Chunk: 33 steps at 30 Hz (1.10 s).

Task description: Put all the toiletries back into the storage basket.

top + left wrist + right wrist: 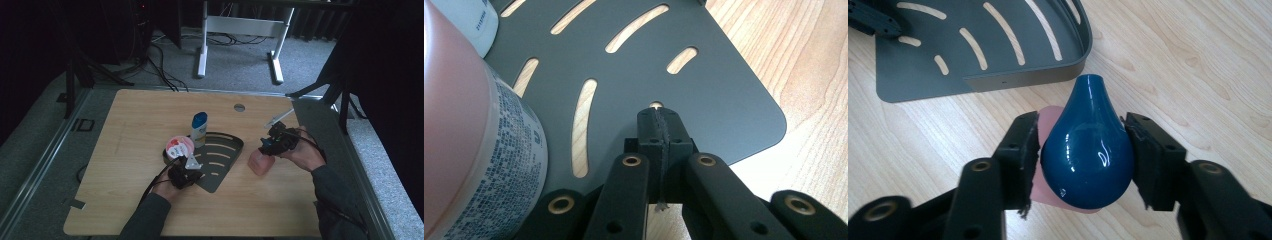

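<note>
Pink and translucent, the soap bottle (260, 162) stands on the wooden tabletop (130, 130) just beside the curved rim of the dark slotted tray (227, 142). The right gripper (274, 144) has its jaws clamped on the bottle's glossy blue pump head (1088, 155), one pad pressed against each side. The left gripper (186, 172) hovers over the flat corner of the tray, its jaws pressed together with nothing between them. A pink-capped can (179, 146) lies on the tray close to the left gripper, its printed label showing large in the left gripper view. A white bottle with a blue cap (199, 129) stands upright behind it.
</note>
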Tool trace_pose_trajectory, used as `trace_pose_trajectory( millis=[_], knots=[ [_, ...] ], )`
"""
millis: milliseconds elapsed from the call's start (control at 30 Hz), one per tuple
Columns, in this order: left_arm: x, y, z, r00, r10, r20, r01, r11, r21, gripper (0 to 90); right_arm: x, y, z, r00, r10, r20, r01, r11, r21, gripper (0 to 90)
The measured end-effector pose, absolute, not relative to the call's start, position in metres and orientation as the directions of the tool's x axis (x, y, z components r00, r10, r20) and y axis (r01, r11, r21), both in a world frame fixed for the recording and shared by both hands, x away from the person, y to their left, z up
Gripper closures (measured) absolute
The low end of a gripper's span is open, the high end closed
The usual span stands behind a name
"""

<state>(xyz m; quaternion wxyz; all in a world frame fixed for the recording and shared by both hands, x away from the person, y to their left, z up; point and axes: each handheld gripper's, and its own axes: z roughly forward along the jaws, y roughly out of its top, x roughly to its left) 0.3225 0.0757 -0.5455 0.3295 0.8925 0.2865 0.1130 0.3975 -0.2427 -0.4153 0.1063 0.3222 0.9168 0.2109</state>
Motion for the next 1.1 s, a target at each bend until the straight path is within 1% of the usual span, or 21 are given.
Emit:
trace_pose_trajectory(
  millis=[167,500,733,1100],
  knots=[
    [0.3225,0.0757,-0.5456,0.81,0.586,0.012,0.437,-0.618,0.653,90.0,0.3973,-0.2421,-0.4121,-0.772,0.632,-0.066,0.545,0.712,0.443,52.5],
    [0.3226,0.0759,-0.5457,0.811,0.585,0.01,0.437,-0.617,0.654,90.0,0.3995,-0.2396,-0.4078,-0.772,0.633,-0.058,0.559,0.72,0.413,52.7],
    [0.3227,0.0759,-0.5456,0.811,0.585,0.01,0.437,-0.618,0.654,90.0,0.4007,-0.2372,-0.406,-0.782,0.62,-0.07,0.551,0.739,0.388,52.8],
    [0.3226,0.076,-0.5458,0.811,0.585,0.01,0.437,-0.616,0.655,90.0,0.401,-0.2346,-0.4067,-0.782,0.619,-0.079,0.552,0.745,0.374,52.9]
  ],
)
